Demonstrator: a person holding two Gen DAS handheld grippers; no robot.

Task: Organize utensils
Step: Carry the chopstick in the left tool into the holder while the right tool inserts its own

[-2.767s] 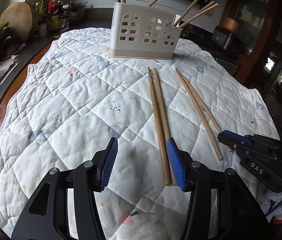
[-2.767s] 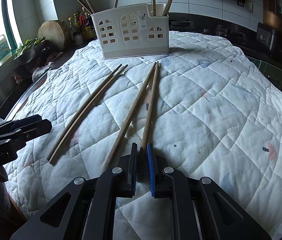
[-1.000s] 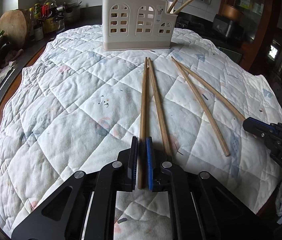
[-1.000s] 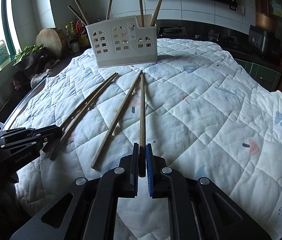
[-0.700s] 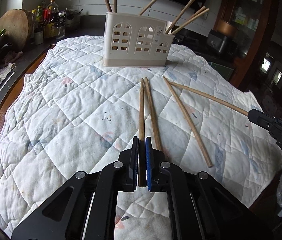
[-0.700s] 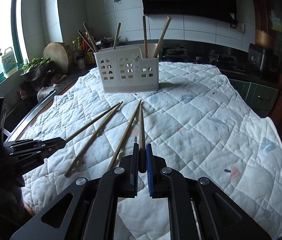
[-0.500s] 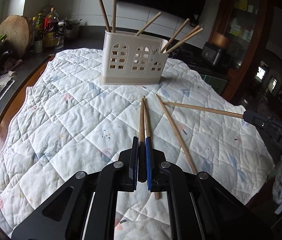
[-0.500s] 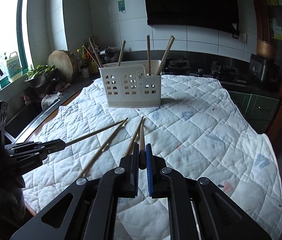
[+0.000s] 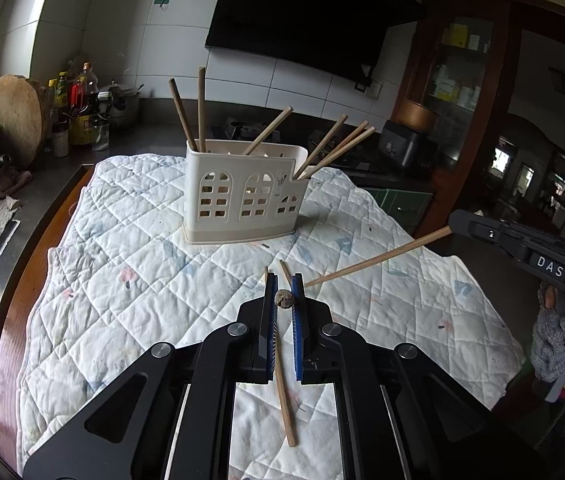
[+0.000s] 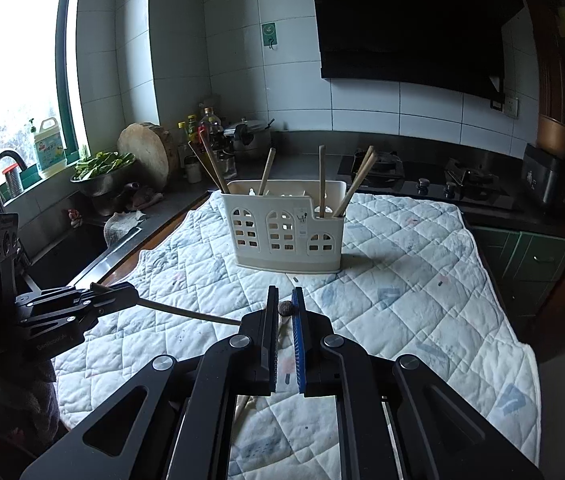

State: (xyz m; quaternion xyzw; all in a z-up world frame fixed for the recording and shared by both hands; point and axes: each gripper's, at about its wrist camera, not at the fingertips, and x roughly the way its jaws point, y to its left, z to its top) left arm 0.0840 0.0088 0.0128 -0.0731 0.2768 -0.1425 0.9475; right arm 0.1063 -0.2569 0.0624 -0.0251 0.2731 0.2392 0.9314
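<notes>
While both your hands hang above the quilted cloth (image 9: 130, 240) | your left gripper (image 9: 283, 300) is clamped on one chopstick (image 10: 186, 311) | your right gripper (image 10: 285, 309) is clamped on another chopstick (image 9: 378, 258) | cream holder (image 9: 242, 196) stands upright ahead, several chopsticks in it | loose chopstick (image 9: 284, 392) lies on the cloth below.

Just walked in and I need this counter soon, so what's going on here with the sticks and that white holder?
A person is tidying chopsticks with two hand-held grippers. The left gripper is shut on one chopstick, and the right gripper is shut on another chopstick, both held above the quilted cloth. At least one loose chopstick lies on the cloth. The white holder already has several standing in it.
</notes>
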